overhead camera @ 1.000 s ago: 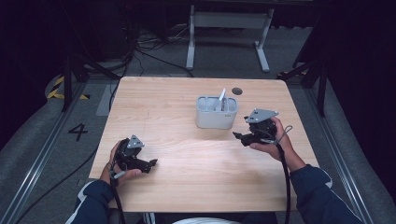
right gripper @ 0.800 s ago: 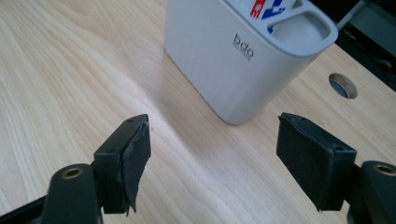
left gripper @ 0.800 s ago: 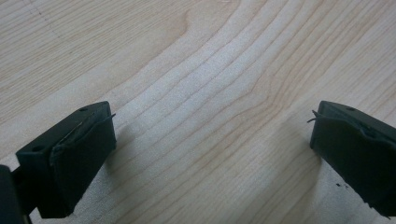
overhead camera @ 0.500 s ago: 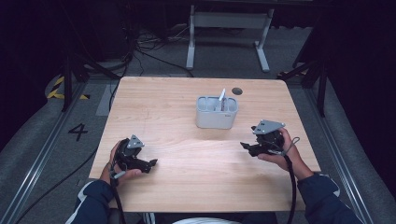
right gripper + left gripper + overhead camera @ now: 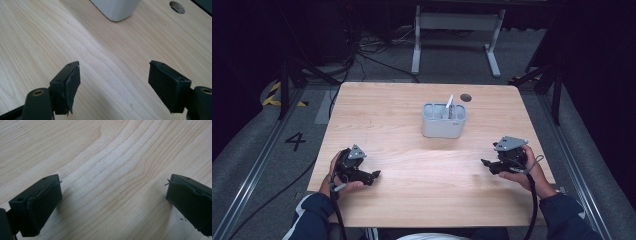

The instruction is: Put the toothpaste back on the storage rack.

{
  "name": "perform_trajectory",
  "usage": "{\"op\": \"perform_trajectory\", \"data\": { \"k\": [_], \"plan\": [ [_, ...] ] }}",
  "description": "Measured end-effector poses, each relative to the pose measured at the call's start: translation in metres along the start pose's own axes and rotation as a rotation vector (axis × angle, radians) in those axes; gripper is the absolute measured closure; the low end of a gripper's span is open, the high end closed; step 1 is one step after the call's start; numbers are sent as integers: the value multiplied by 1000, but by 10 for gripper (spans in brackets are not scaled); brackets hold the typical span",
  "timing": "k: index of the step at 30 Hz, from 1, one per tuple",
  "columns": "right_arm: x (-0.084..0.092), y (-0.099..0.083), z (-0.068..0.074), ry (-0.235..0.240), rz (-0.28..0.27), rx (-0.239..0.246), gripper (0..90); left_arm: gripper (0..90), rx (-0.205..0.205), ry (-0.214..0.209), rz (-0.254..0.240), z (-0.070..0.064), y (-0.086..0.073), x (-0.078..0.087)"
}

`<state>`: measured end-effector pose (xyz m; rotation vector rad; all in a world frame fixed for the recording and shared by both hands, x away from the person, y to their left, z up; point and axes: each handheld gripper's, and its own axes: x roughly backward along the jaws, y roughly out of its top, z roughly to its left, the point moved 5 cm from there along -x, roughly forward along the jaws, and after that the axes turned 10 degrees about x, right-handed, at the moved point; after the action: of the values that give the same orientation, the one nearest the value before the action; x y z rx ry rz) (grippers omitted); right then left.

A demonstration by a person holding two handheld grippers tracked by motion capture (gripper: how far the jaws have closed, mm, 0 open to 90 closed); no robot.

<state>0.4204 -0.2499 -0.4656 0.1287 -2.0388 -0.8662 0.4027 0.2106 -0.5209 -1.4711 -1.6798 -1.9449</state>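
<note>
So the landmark here is the grey caddy (image 5: 444, 120) sitting a bit back of the middle of the wooden bench (image 5: 412, 195), a thin white stick (image 5: 449, 102) poking up out of it; left gripper (image 5: 374, 175) is well apart from the caddy, down toward the near-left, jaws spread wide over bare wood, nothing between them; right gripper (image 5: 484, 162) sits near-right of the caddy, closer to it, pointing inward, jaws also spread and empty; its own view catches the caddy's base ahead and a round hole (image 5: 177, 7) right of the caddy.
</note>
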Motion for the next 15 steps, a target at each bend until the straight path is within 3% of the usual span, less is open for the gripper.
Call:
{"op": "perform_trajectory", "data": {
  "k": [15],
  "plan": [
    [7, -36, -1, -3, 17, -49, 260, 6, -3, 6, -5, 0, 0, 0]
  ]
}}
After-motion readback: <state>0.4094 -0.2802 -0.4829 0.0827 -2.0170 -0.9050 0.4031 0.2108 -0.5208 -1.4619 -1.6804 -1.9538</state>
